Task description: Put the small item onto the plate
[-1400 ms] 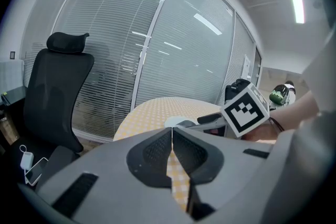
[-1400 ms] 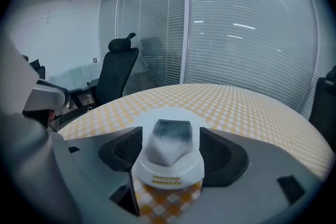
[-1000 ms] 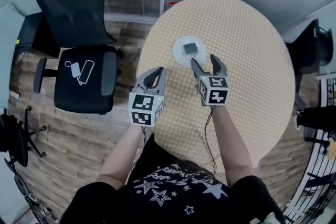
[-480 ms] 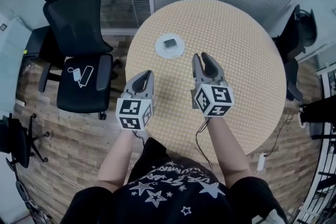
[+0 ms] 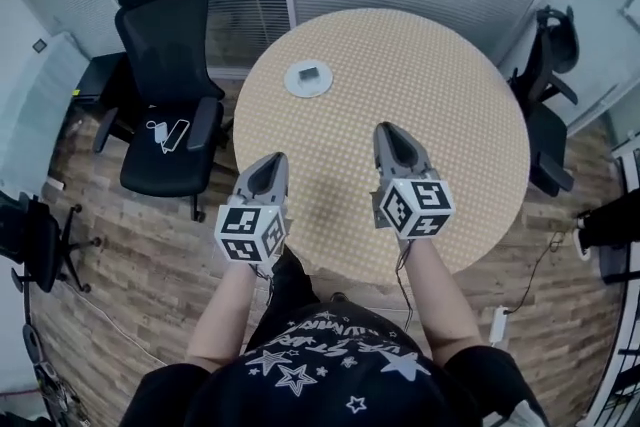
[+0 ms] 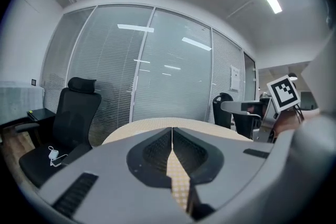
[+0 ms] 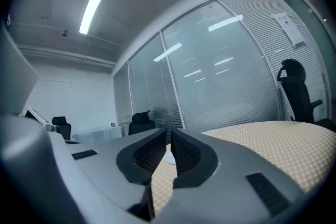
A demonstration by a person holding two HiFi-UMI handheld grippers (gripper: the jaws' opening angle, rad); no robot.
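A small dark square item (image 5: pixel 311 72) lies on a white plate (image 5: pixel 308 79) at the far left of the round, yellow-checked table (image 5: pixel 450 115). Both grippers hover over the table's near edge, well back from the plate. My left gripper (image 5: pixel 270 162) is shut with nothing in it, and the left gripper view shows its jaws (image 6: pixel 171 129) pressed together. My right gripper (image 5: pixel 391 132) is shut and empty too. In the right gripper view its jaws (image 7: pixel 169 131) meet, and a sliver of the plate (image 7: pixel 169 159) shows just beyond them.
A black office chair (image 5: pixel 165 115) stands left of the table with a phone and charger (image 5: pixel 166 133) on its seat. Another dark chair (image 5: pixel 545 105) stands at the right. Glass walls with blinds run behind the table. A cable and a power strip (image 5: pixel 497 323) lie on the wooden floor.
Both grippers have drawn back from the plate toward the person. The right jaws, open beside the plate a second ago, have shut. The item stays on the plate.
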